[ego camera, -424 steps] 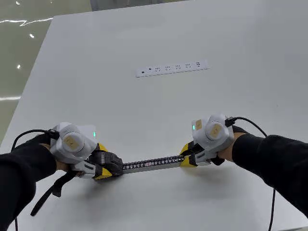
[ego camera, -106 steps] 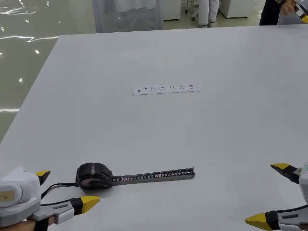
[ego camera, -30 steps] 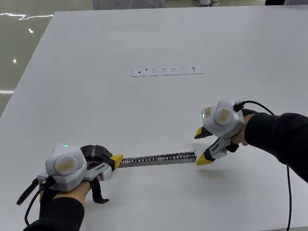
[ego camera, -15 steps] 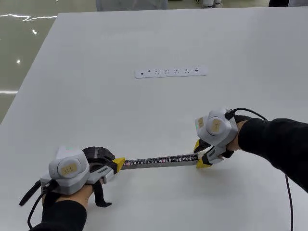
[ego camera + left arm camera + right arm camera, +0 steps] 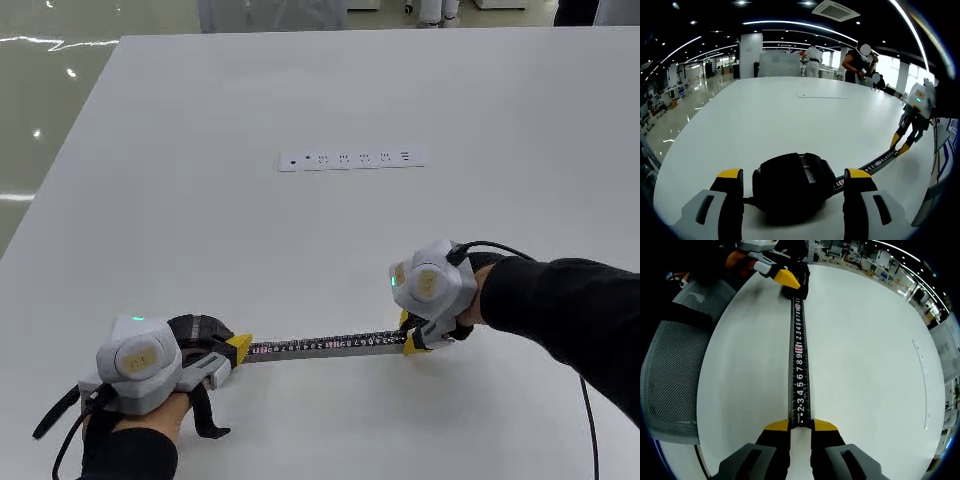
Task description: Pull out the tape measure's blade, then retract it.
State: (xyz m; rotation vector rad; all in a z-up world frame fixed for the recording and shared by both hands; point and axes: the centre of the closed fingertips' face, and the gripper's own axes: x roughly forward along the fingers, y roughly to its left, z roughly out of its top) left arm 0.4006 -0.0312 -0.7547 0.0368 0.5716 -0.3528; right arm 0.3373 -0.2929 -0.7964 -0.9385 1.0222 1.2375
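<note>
- At left in the head view, the left gripper (image 5: pixel 225 352) lies low on the white workbench (image 5: pixel 300 240). Its yellow-tipped jaws stand wide, one on each side of the tape measure (image 5: pixel 200 330).
- In the left gripper view, the same left gripper (image 5: pixel 794 182) brackets the round black tape measure (image 5: pixel 790 185). Whether the jaws press on it or merely flank it cannot be told.
- A black strap (image 5: pixel 205 415) trails from the tape measure toward the near edge of the workbench.
- The blade (image 5: pixel 320 346) is drawn out flat along the workbench, running from the tape measure rightward to the other gripper.
- A white power strip (image 5: pixel 352 159) lies farther back on the workbench, well apart from the work.
- At right, the right gripper (image 5: pixel 411 341) meets the blade's free end, with a dark sleeve (image 5: pixel 560 300) behind it.
- In the right gripper view, the right gripper (image 5: pixel 800 425) has its jaws narrow, pinching the tip of the blade (image 5: pixel 798 355), whose numbers run away toward the tape measure.
</note>
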